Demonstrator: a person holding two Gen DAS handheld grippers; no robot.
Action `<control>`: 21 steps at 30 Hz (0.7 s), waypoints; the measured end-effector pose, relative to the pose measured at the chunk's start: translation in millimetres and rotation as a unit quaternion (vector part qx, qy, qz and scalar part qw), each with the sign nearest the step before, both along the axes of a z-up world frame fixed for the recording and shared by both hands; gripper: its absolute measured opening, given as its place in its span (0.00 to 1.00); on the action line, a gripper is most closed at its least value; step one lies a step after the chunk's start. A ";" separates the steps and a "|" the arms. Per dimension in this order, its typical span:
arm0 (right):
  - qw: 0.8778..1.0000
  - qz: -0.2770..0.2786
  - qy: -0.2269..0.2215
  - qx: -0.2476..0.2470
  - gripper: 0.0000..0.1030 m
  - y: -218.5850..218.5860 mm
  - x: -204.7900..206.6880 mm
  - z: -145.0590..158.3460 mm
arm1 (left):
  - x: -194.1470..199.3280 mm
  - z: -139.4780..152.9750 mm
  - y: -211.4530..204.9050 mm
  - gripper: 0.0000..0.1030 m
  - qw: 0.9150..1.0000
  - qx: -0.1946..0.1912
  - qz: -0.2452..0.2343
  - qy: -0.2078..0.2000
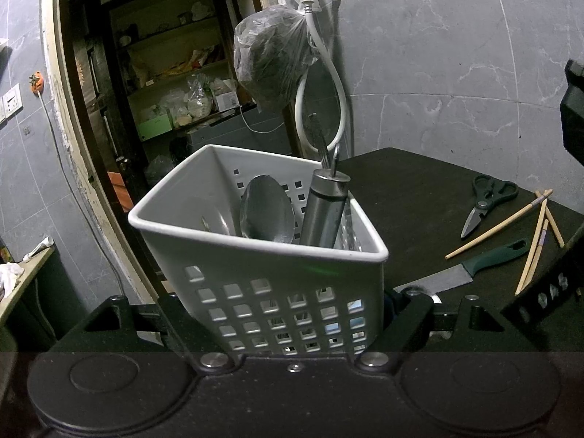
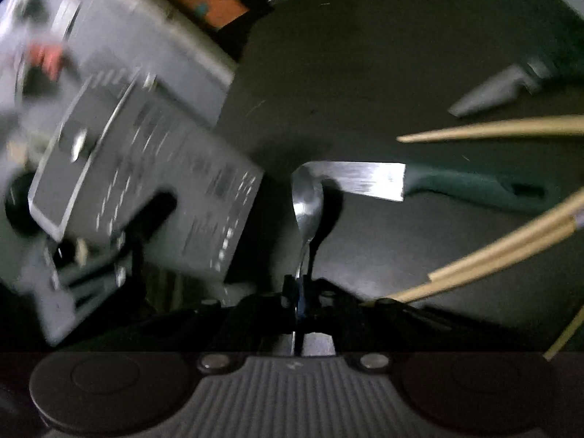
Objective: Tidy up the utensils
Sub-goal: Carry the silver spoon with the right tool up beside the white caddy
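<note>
A white perforated basket (image 1: 292, 273) sits between the two fingers of my left gripper (image 1: 294, 314), which presses on its side walls. Standing inside it are a large steel spoon (image 1: 266, 208), a steel cylinder tool (image 1: 325, 208) and more cutlery. My right gripper (image 2: 299, 292) is shut on the handle of a small spoon (image 2: 308, 193), whose bowl points away over the dark table. The basket (image 2: 146, 153) shows blurred to its left. A green-handled knife (image 2: 365, 179) lies just beyond the spoon's bowl.
On the dark table (image 1: 419, 189) lie scissors (image 1: 485, 200), the knife (image 1: 474, 266) and several wooden chopsticks (image 1: 500, 224). A tap with a hose and a hanging plastic bag (image 1: 273, 62) is on the tiled wall behind. A doorway opens to the left.
</note>
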State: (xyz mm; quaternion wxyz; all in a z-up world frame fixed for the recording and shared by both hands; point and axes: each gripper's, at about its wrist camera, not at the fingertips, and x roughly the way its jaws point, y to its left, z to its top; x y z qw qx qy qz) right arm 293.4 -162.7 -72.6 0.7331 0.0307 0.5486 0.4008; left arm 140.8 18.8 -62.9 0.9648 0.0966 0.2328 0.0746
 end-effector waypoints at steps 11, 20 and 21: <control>0.997 0.024 -0.065 -0.033 0.09 20.9 -14.8 12.0 | 0.0 0.6 -0.4 0.80 1.000 0.000 -0.001 0.000; 0.993 0.055 -0.104 -0.003 0.30 35.9 26.2 12.6 | 1.2 2.2 -2.8 0.80 1.000 0.001 -0.005 -0.001; 0.992 0.064 -0.108 -0.005 0.31 39.3 28.5 12.0 | 1.2 2.2 -2.6 0.80 1.000 0.001 -0.005 -0.001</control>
